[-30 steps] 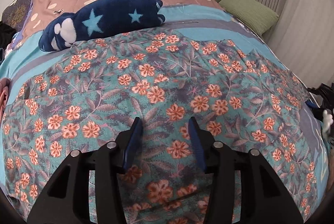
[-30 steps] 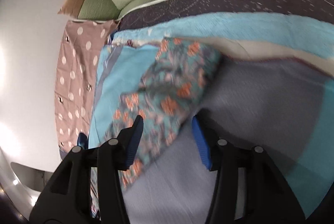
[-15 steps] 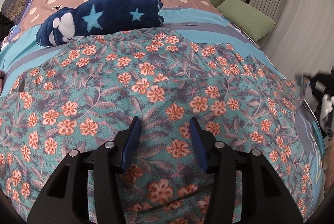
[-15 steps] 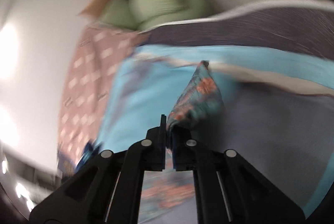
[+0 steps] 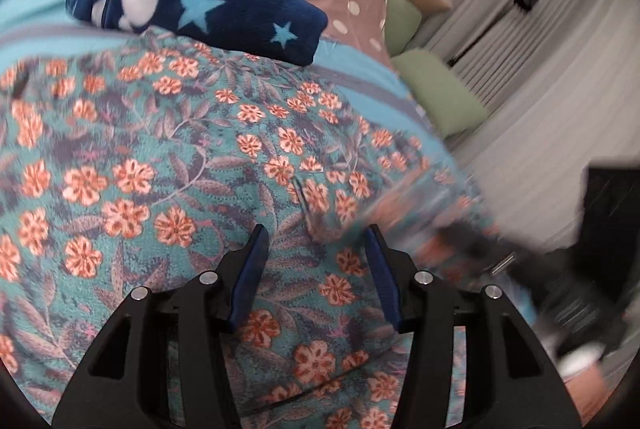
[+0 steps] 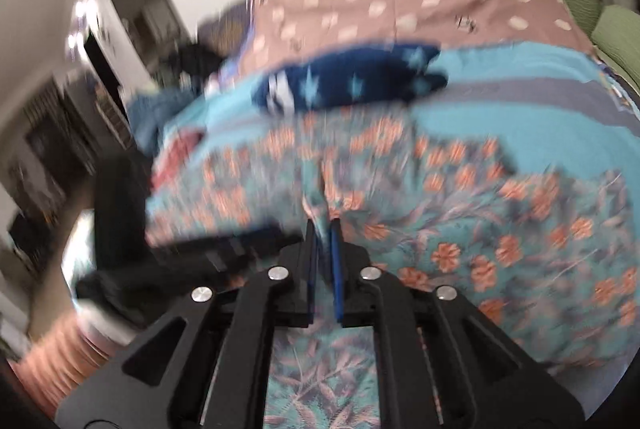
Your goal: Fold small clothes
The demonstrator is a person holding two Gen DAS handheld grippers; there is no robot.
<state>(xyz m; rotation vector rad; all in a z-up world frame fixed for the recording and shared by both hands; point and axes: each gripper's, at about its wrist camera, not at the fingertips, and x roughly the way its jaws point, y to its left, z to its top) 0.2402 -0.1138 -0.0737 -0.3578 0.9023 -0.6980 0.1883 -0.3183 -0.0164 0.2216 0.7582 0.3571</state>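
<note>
The floral garment (image 5: 168, 157) lies spread on the bed (image 5: 360, 85). The left gripper (image 5: 316, 249) hangs released above it; the right gripper (image 6: 323, 229), jaws having just closed, pinches its lifted edge.

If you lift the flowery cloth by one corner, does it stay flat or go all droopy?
Probably droopy. The flowery cloth already bunches into a soft ridge where the right gripper pinches it. It likely feels light, since one small pinch lifts that fold. It drapes over the bed's curve, so it looks floppy.

Floral garment (image 6: 500, 229) in pinched jaws
</note>
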